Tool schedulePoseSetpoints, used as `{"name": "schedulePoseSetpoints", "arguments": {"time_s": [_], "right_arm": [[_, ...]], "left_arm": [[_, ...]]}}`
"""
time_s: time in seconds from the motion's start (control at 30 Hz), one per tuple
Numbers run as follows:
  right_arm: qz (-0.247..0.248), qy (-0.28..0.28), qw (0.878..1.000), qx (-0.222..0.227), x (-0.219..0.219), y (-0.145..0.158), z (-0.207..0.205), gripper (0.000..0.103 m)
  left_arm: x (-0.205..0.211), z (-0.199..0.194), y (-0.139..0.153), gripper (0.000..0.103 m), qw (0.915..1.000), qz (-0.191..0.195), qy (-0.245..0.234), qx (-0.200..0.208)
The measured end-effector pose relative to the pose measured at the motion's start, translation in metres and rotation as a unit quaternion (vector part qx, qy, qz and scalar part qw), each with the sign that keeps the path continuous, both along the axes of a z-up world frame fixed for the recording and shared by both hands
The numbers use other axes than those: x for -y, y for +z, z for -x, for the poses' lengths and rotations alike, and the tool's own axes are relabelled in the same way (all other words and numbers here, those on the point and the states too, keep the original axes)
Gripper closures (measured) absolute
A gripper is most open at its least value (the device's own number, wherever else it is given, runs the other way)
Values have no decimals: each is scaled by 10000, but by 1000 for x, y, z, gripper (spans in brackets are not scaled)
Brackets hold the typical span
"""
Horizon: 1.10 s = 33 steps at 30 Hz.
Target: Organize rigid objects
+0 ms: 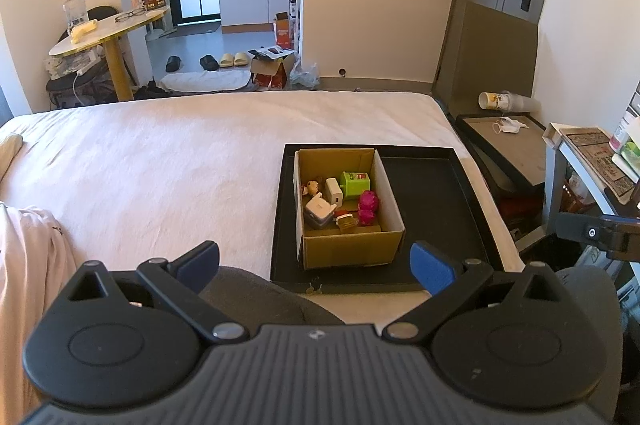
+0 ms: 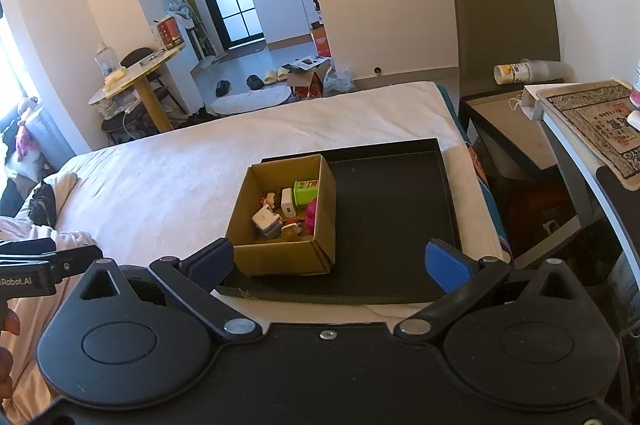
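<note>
1. Both claws are spread wide and hold nothing. The left claw (image 1: pixel 314 263) hovers short of the near edge of the black tray (image 1: pixel 436 209); the right claw (image 2: pixel 328 259) hovers over that same near edge, level with the front wall of the cardboard box (image 2: pixel 280 257).
2. Task items sit together inside the cardboard box, which stands in the left half of the black tray on the bed (image 1: pixel 160 153). The tray's right half is bare.
3. Contents, front to back: a grey-and-white charger (image 1: pixel 319 213), a small red-and-tan item (image 1: pixel 346 221), a magenta toy (image 1: pixel 368 207), a white adapter (image 1: pixel 334 191), a green box (image 1: pixel 354 184) and a small figurine (image 1: pixel 312 188). Several touch each other.
4. Risk, crowding: spread fingers lowered into the box are likely to straddle two items, or push a neighbour aside, because little free space separates them.
5. Risk, wall contact: the box walls stand well above the items. A claw entering at a slant may catch the rim and tilt or drag the light cardboard across the tray.
6. Risk, soft support: the tray rests on bedding, so downward pressure may rock it and shift the contents.
7. Risk, slip: the hard, smooth charger and adapter may twist out of a corner grip. The magenta toy's rounded shape offers little flat surface.
8. Risk, collision: both claws face the same box from close together; simultaneous entry may bring them into contact.
</note>
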State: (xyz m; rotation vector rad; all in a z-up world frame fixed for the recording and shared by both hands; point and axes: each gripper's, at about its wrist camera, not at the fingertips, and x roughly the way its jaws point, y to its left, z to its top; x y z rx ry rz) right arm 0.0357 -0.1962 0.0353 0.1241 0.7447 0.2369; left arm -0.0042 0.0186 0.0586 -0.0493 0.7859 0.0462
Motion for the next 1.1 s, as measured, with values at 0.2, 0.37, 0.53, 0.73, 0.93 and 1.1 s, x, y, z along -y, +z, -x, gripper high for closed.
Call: {"name": "schedulePoseSetpoints", "arguments": {"time_s": [0.2,0.37,0.53,0.73,0.93,1.1], "right_arm": [[12,4,10000,7,-1,0,0,0],[22,-1,10000,4,-1,0,-1,0],[33,2,10000,-11,-1,0,-2,0],[45,9,10000,-23,-1,0,-1,0],[68,38,10000,-42,0,-1,-3,0],[126,22,9999,-59,0,-3,-3,0]], "left_arm": [[0,0,0,2,10000,6,-11,1],[1,0,0,2,10000,-17,11,-3],[1,0,0,2,10000,5,13,-8],[-1,-1,0,2,10000,12,31,-14],[-1,1,0,2,10000,23,-3,56],[-2,2,-3,2,10000,-5,35,50]]}}
